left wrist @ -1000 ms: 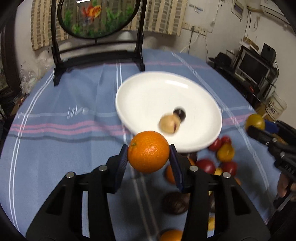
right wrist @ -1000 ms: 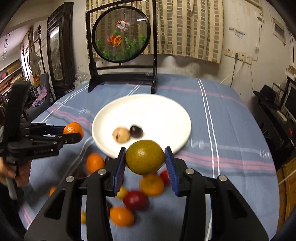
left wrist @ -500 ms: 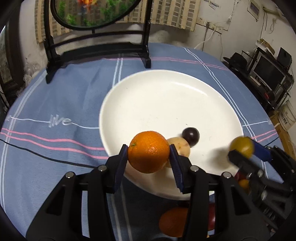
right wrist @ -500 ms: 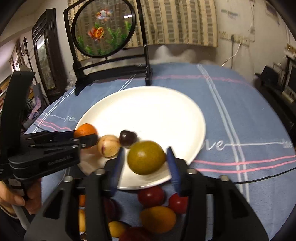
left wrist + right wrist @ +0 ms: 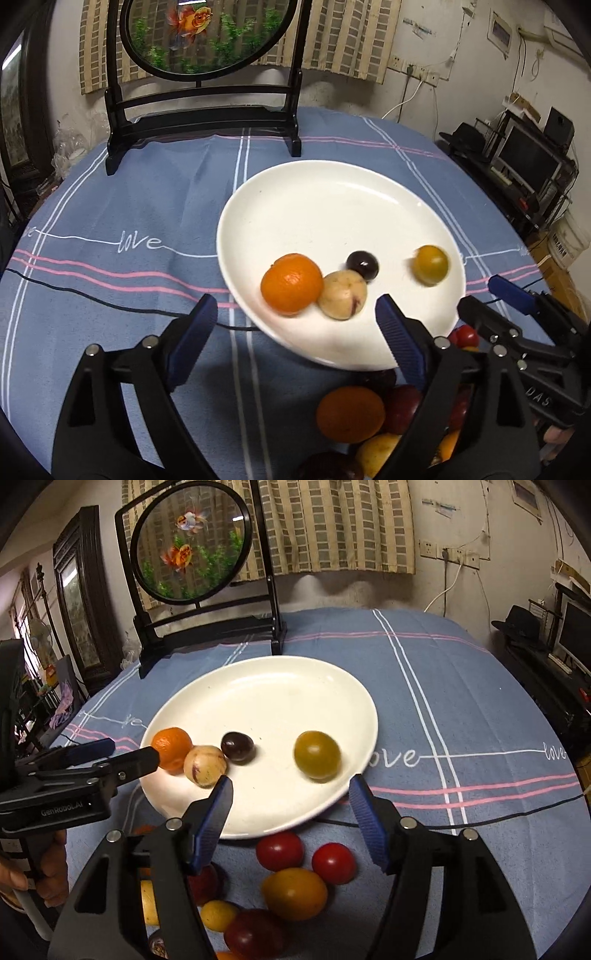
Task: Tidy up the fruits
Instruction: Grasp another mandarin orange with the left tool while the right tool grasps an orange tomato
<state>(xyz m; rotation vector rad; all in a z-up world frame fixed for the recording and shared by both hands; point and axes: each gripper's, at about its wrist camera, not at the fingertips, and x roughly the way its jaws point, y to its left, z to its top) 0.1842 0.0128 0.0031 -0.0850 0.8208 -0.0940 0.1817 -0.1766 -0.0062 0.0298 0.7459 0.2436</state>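
Left gripper [image 5: 291, 325] jaws wide apart, just been opening, nothing between; orange [image 5: 291, 283] lying on white plate [image 5: 332, 206], touching beige fruit [image 5: 342, 294]
Right gripper [image 5: 290, 808] jaws apart, just been opening, nothing clamped; green-yellow fruit [image 5: 317, 754] resting on plate near right rim
Small dark fruit [image 5: 237, 746] on plate just beside beige fruit
Remaining fruits [image 5: 295, 871], red, yellow, orange, heaped on blue tablecloth [image 5: 461, 701] below plate near edge
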